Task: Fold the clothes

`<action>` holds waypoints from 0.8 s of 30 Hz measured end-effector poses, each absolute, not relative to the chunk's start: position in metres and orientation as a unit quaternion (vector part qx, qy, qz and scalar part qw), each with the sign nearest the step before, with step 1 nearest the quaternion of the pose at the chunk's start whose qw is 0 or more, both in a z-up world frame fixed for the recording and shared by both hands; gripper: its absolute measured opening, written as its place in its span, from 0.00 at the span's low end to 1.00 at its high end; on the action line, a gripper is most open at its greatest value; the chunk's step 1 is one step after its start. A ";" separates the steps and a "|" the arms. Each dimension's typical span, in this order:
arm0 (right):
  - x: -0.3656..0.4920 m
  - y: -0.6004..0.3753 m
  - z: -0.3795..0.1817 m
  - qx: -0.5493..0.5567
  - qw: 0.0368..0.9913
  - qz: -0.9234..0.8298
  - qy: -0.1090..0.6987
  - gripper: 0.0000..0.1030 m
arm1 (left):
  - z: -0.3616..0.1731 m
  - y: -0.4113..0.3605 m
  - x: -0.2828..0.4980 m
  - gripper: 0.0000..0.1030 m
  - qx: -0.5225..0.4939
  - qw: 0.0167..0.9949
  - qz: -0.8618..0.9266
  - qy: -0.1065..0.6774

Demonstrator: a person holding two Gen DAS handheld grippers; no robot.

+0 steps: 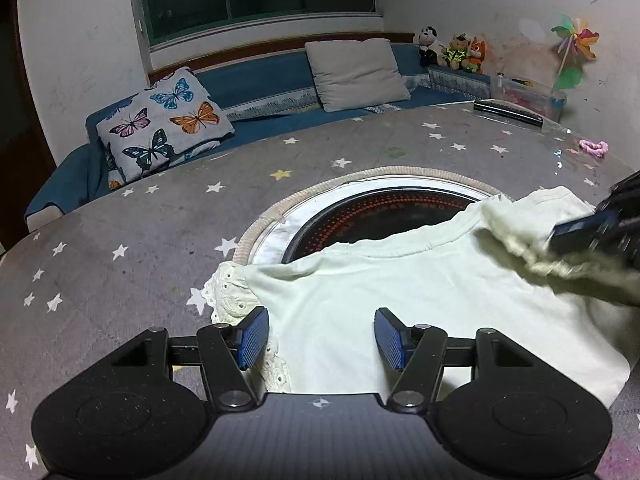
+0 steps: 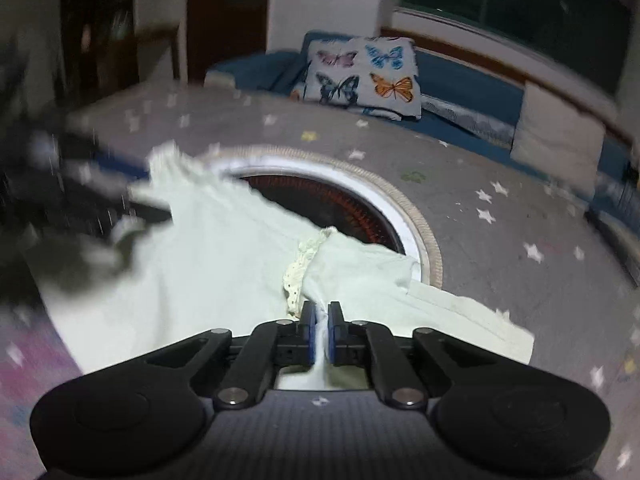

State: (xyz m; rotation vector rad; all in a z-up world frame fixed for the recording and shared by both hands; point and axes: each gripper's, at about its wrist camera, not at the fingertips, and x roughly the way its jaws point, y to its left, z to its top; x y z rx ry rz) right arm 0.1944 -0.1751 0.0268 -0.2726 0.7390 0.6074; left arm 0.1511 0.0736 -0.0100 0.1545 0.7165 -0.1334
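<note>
Two claws over one pale green shirt (image 1: 400, 292) spread on the grey star-print counter (image 1: 120, 208). Far left, on the blue sofa (image 1: 256, 80) behind the counter: butterfly cushion (image 1: 164, 124), then a plain grey cushion (image 1: 356, 72).

Left claw (image 1: 321, 338): jaws spread wide, blue pads apart, holding nothing. Shirt body lies directly between and ahead of the pads. Lace-edged sleeve (image 1: 228, 296) sits just beside the left pad, flat on the counter.

Centre: round recessed heater (image 1: 380, 208) with rope rim set in the counter; the shirt's neckline drapes across its near edge.

Right side, left wrist view: right claw, blurred, at the frame edge, with the shirt's other lace-trimmed sleeve lifted over the body.

Right claw (image 2: 320, 332), own view: jaws pinched shut on a bunched fold of the shirt (image 2: 224, 264); lace trim (image 2: 304, 264) runs up from just left of the pads. Cloth trails ahead toward the heater (image 2: 340, 204). Left claw a dark smear at far left.
</note>
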 end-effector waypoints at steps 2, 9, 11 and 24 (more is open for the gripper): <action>0.199 -0.200 0.038 -0.059 0.883 0.297 0.360 0.04 | -0.011 0.074 0.151 0.60 0.076 0.931 -0.066 0.350; 0.222 -0.302 0.040 0.195 0.866 0.271 0.371 0.04 | -0.015 0.073 0.152 0.61 0.078 0.930 -0.065 0.353; 0.228 -0.329 0.025 0.261 0.848 0.250 0.389 0.04 | -0.015 0.073 0.152 0.61 0.079 0.930 -0.065 0.354; 0.232 -0.304 0.036 0.155 0.886 0.223 0.375 0.49 | -0.016 0.072 0.152 0.65 0.081 0.929 -0.067 0.354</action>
